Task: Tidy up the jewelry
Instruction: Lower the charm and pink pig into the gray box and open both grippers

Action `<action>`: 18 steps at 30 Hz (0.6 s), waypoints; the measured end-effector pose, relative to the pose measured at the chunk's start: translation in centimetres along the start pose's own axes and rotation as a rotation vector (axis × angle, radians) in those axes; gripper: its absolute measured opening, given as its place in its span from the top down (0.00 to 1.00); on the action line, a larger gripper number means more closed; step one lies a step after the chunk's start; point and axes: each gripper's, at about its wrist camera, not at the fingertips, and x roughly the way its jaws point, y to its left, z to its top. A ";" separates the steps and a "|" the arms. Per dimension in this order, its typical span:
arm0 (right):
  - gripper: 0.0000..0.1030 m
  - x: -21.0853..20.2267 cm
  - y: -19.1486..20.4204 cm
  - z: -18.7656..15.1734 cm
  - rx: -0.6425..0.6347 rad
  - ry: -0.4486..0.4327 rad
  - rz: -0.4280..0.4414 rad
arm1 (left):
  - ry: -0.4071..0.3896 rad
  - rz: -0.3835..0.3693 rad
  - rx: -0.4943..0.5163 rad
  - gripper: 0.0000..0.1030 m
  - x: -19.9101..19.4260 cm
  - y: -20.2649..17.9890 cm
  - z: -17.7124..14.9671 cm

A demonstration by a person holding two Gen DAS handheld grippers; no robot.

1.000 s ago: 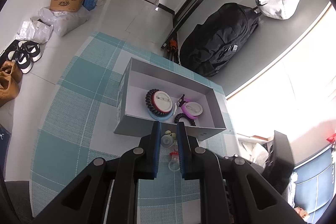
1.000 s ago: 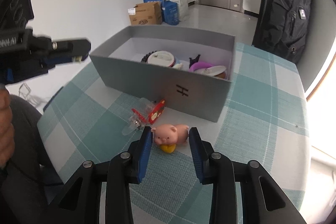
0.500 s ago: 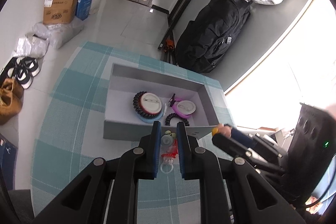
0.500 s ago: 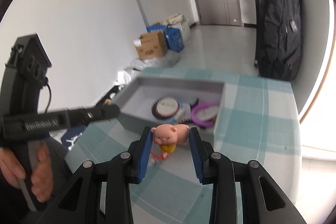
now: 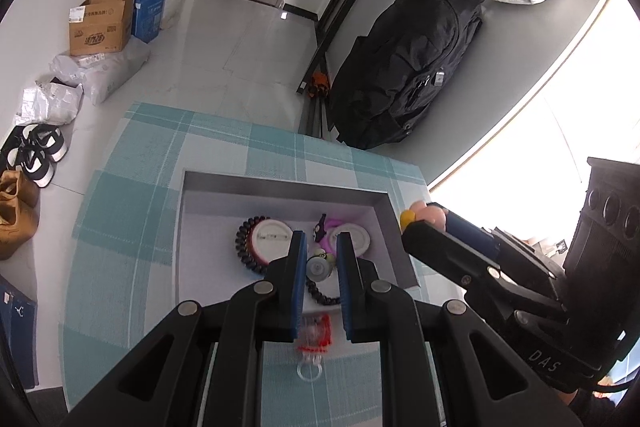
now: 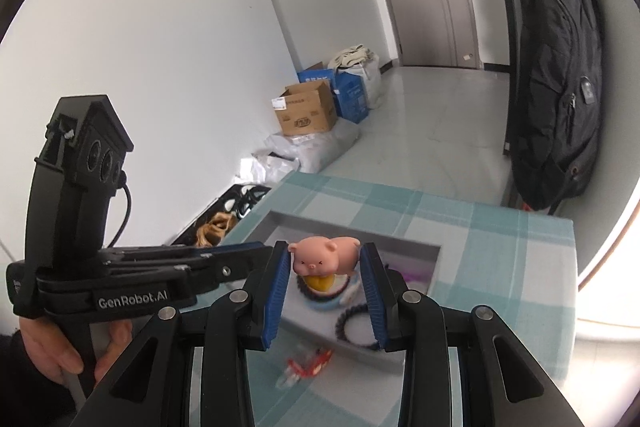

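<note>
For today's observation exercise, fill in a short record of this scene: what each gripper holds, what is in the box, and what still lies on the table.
right gripper: shut on the pig figure, held above the box
left gripper: shut on a small round trinket
box contents: round badge ringed with dark beads, purple-edged badge, black bead bracelet
on the table: red and clear trinket, beside the box

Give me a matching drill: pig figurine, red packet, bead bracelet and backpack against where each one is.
1 pink plastic pig figurine
2 red-and-clear packet
3 black bead bracelet
4 black fabric backpack

A inside the grey cardboard box
B against the wall
C between the right tongs
D on the teal checked tablecloth

Pairs: 1-C, 2-D, 3-A, 4-B
</note>
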 end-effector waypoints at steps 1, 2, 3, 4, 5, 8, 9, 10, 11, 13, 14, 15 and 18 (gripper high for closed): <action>0.67 0.3 -0.3 0.2 0.002 0.001 0.002 | 0.007 -0.002 -0.001 0.90 0.3 0.1 0.2; 0.67 0.7 -0.6 0.4 0.006 0.003 0.005 | 0.010 -0.002 -0.003 0.90 0.6 0.2 0.3; 0.67 1.0 -0.7 0.4 0.009 0.004 0.005 | 0.015 -0.002 -0.002 0.90 0.9 0.3 0.5; 0.67 1.4 -1.0 0.5 0.016 0.007 0.010 | 0.019 -0.002 -0.001 0.90 1.1 0.4 0.6; 0.67 1.4 -1.3 0.6 0.020 0.009 0.013 | 0.022 -0.002 -0.001 0.90 1.4 0.5 0.7; 0.67 2.2 -1.8 0.6 0.028 0.021 0.020 | 0.031 -0.007 -0.008 0.90 2.0 0.8 1.0; 0.67 2.4 -2.0 0.6 0.029 0.023 0.022 | 0.034 -0.006 -0.010 0.90 2.2 0.9 1.1; 0.67 2.5 -2.1 0.6 0.032 0.026 0.024 | 0.038 -0.007 -0.011 0.90 2.4 1.0 1.1; 0.67 2.6 -2.3 0.5 0.036 0.028 0.026 | 0.042 -0.008 -0.012 0.90 2.5 1.1 1.1; 0.67 2.8 -2.7 0.5 0.043 0.035 0.027 | 0.047 -0.012 -0.013 0.90 2.8 1.0 1.2; 0.67 3.0 -2.9 0.5 0.048 0.039 0.028 | 0.049 -0.012 -0.013 0.90 2.9 1.1 1.2; 0.67 3.1 -3.1 0.5 0.052 0.041 0.027 | 0.051 -0.012 -0.013 0.90 3.0 1.0 1.3; 0.67 3.4 -3.7 0.4 0.076 0.050 0.034 | 0.056 -0.014 -0.007 0.90 3.3 0.9 1.3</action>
